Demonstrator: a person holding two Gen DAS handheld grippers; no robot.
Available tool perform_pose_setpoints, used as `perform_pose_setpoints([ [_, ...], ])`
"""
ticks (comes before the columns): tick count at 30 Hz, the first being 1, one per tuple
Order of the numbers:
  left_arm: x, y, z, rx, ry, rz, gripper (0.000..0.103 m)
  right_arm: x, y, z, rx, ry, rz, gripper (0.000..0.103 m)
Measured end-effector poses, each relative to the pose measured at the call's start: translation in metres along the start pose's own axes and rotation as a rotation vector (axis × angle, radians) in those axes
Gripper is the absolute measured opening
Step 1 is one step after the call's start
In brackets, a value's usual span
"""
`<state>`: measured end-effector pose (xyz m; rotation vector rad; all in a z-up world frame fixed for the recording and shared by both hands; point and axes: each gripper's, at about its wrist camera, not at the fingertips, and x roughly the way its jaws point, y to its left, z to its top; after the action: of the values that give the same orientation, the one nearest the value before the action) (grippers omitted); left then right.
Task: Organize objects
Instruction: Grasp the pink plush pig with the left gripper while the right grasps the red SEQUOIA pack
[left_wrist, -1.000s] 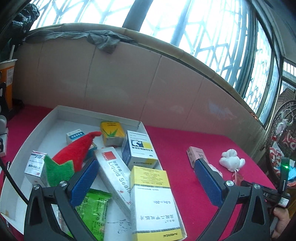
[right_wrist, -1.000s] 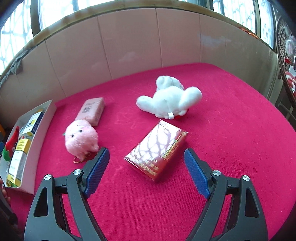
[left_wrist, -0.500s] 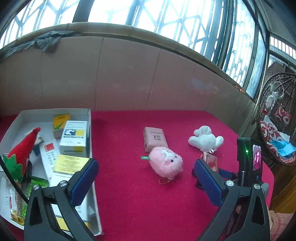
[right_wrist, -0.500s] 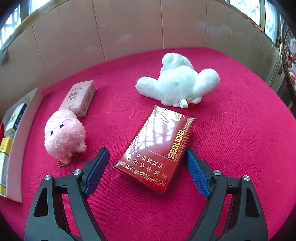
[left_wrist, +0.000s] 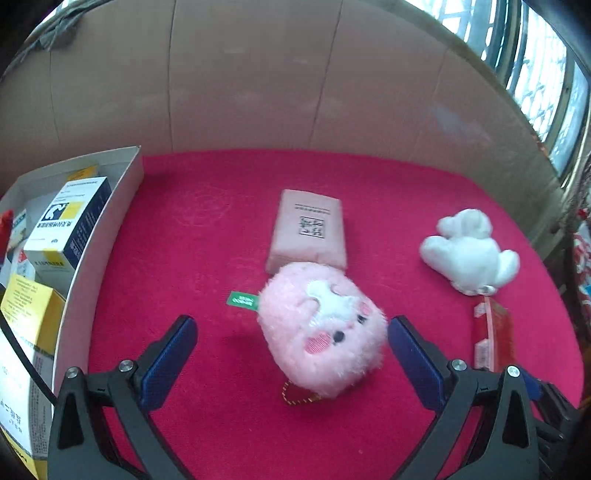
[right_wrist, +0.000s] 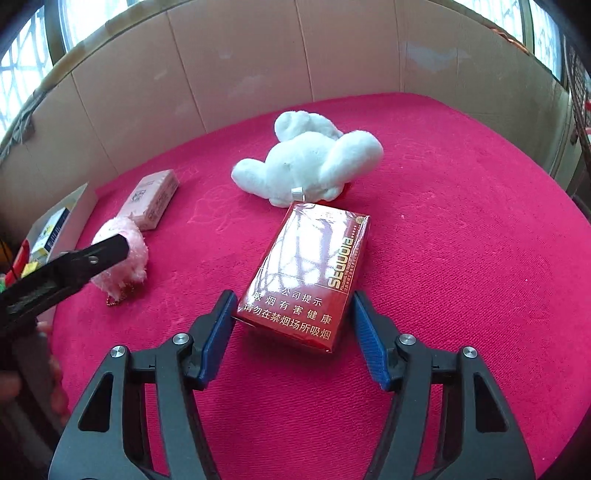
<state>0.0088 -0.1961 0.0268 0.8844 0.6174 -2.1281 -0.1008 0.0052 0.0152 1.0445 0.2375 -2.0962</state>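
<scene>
Pink pig plush sits on the red cloth between my spread left gripper fingers, so I'd squeeze low and centred; my right gripper is spread around the red cigarette pack, not pinching yet. Loose count: one pig, one white plush, one cigarette pack, one pink packet, with several boxes already in the white tray.

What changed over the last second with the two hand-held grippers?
The left hand-held gripper swung from over the white box to straddle the pink plush, jaws open. The right hand-held gripper advanced until its open jaws flank the red pack. Nothing is gripped yet. The pink packet and white plush stayed put.
</scene>
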Motion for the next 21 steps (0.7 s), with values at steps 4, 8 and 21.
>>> perform_pose_setpoints([
  [4,0.014,0.001,-0.001,-0.002,0.046,0.002,0.103,0.001,-0.003,0.002,0.011,-0.002,0.012,0.063],
  [8,0.018,-0.008,-0.006,0.068,0.043,0.057,0.099,0.001,-0.005,0.002,0.024,-0.005,0.028,0.064],
  [21,-0.001,0.01,-0.018,0.049,0.001,0.037,0.056,0.0,-0.008,0.001,0.035,-0.012,0.05,0.063],
])
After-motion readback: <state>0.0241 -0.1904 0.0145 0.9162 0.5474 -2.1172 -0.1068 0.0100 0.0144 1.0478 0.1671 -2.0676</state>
